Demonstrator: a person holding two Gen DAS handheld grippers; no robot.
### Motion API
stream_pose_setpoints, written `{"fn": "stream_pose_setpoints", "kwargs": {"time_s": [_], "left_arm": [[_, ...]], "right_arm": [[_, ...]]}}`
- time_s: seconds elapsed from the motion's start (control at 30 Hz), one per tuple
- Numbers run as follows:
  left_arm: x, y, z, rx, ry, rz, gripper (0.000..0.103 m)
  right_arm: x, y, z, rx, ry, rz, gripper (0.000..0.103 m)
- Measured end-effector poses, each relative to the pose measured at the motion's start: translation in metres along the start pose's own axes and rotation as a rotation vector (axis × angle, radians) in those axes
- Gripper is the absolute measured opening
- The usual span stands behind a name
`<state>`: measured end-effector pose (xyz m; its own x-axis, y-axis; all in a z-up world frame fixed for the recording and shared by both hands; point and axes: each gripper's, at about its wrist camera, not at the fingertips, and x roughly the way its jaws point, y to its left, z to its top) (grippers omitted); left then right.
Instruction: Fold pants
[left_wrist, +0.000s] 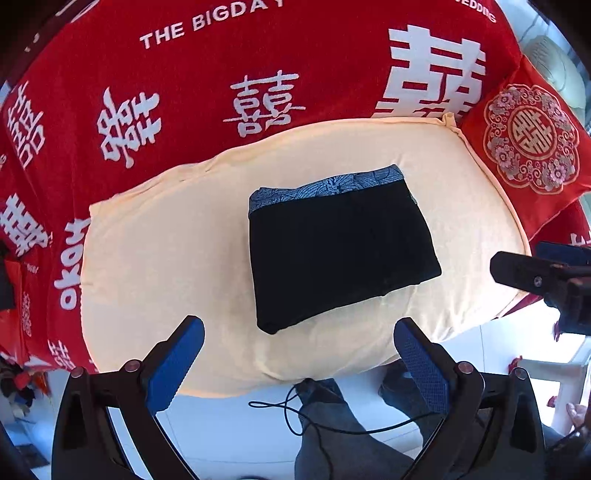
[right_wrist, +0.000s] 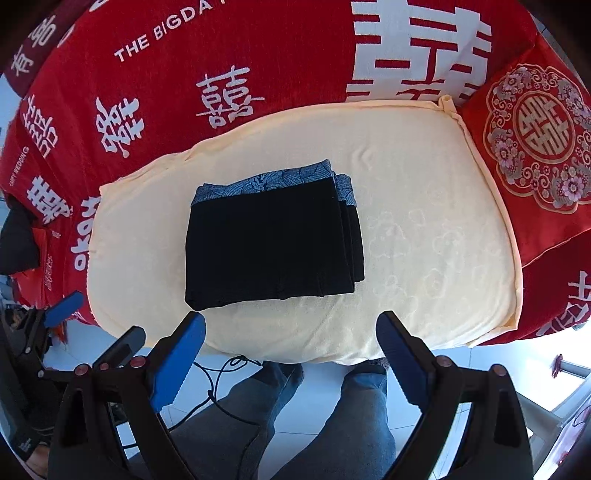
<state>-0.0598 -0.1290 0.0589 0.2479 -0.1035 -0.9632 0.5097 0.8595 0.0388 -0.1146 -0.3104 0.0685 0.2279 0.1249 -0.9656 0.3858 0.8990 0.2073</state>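
Your left gripper (left_wrist: 299, 356) and right gripper (right_wrist: 291, 352) hung spread, empty. The pants (left_wrist: 338, 247) lay folded mid-cushion (left_wrist: 147, 258). Stepped edges at 3 o'clock could slip if nudged.

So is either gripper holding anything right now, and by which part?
Nothing is held. The left gripper and right gripper are both open, clear of the folded pants.

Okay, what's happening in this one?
A person holds two handheld grippers over a cream towel spread on a red blanket. The black pants lie on it folded into a compact stack, patterned waistband away from the person. The left gripper and right gripper hover with jaws open, touching nothing.
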Motion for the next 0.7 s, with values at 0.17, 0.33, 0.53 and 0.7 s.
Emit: {"fn": "stream_pose_setpoints", "kwargs": {"time_s": [0.17, 0.33, 0.53, 0.7], "left_arm": [[0.005, -0.001, -0.009, -0.073, 0.029, 0.005, 0.103], [0.01, 0.002, -0.016, -0.112, 0.045, 0.002, 0.103], [0.009, 0.003, -0.018, -0.109, 0.043, 0.014, 0.103], [0.007, 0.007, -0.016, -0.112, 0.028, 0.036, 0.103]], "right_arm": [[0.005, 0.013, -0.008, -0.1, 0.032, -0.024, 0.095], [0.007, 0.012, -0.012, -0.13, 0.054, -0.054, 0.095], [0.008, 0.0, -0.013, -0.081, 0.062, -0.076, 0.095], [0.009, 0.001, -0.014, -0.071, 0.065, -0.082, 0.095]]}}
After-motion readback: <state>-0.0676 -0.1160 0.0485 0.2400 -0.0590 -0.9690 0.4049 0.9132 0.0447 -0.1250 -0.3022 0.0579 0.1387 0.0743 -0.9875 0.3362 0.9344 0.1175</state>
